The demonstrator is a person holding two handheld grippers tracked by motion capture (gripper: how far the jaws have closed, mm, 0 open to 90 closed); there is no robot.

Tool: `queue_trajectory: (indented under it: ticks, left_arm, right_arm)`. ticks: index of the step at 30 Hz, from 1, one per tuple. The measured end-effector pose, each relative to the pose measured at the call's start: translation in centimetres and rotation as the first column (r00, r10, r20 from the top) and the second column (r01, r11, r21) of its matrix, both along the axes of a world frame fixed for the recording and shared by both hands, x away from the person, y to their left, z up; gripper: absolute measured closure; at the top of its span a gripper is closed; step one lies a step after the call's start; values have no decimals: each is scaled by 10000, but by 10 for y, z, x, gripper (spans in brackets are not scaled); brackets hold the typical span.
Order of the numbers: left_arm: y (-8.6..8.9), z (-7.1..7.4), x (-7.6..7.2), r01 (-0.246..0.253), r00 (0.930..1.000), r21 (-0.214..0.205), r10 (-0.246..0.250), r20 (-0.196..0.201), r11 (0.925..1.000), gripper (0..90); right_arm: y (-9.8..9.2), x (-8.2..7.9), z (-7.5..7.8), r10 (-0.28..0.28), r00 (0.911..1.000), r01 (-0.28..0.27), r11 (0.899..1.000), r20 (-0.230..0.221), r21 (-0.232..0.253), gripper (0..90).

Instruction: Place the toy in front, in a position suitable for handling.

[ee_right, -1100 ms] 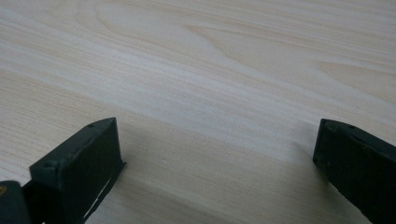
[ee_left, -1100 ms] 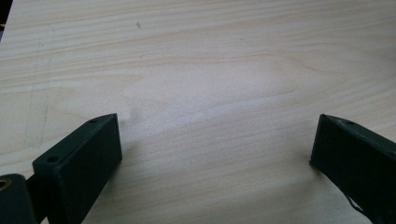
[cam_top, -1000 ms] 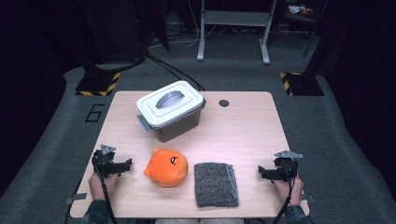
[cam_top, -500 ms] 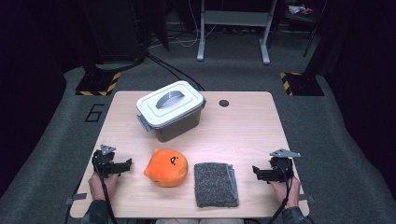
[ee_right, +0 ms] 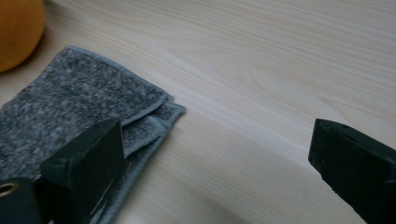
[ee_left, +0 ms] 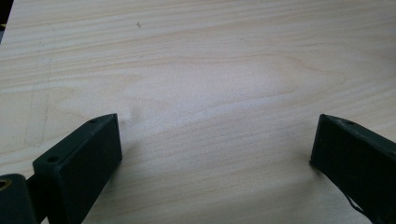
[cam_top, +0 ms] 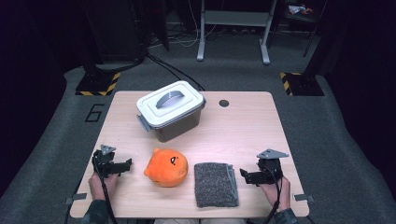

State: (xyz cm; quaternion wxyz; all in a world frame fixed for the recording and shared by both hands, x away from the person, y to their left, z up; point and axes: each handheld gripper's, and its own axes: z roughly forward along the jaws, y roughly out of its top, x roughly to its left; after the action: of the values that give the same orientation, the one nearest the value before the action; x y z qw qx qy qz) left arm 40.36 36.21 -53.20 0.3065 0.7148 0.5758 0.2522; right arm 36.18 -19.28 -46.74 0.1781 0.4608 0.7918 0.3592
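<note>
While the left gripper sits pretty much where it was a second ago near the bench's front left corner, the right gripper has slid inward along the front edge, away from the right edge and closer to the folded grey cloth. A second back it was parked further right with a clear gap to the cloth; now its tips are just beside the cloth's right edge. In the right gripper view the jaws are spread wide with bare wood between them, and the near jaw overlaps the cloth's corner in the picture, though I can't tell if it's actually touching. A bit of the orange plush toy peeks in at the top left there.

Left gripper's jaws are wide apart too, nothing between them but bare bench in its own view.

Everything else hasn't budged: the plush sits near the front edge between the left gripper and the cloth, and the grey bin with the white lid stands toward the back edge, left of centre, lid on, handle lying flat. A small dark hole sits in the bench to the right of the bin.
</note>
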Motion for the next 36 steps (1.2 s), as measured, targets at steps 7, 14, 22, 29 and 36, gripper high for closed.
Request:
queue_trajectory:
  ticks: [7,14,22,29,36]
  left_arm:
    - [0,0,0,0,10000,-5,0,2,10000,15]
    - [0,0,0,-2,10000,-3,2,4,10000,15]
    - [0,0,0,10,10000,-1,-10,6,10000,17]
    - [0,0,0,49,10000,24,-49,-18,10000,18]
    - [0,0,0,42,10000,-1,-42,21,10000,21]
  right_arm:
    - [21,-5,-2,661,9976,-659,9978,-187,103,18]
    - [44,-9,-7,1213,9918,-1216,9926,-404,-34,0]
    - [77,-16,-18,2145,9745,-2177,9749,-662,-464,0]
    - [96,-19,-28,2357,9677,-2424,9674,-897,-734,0]
    - [102,-17,-38,2480,9615,-2618,9576,-1181,-1203,0]
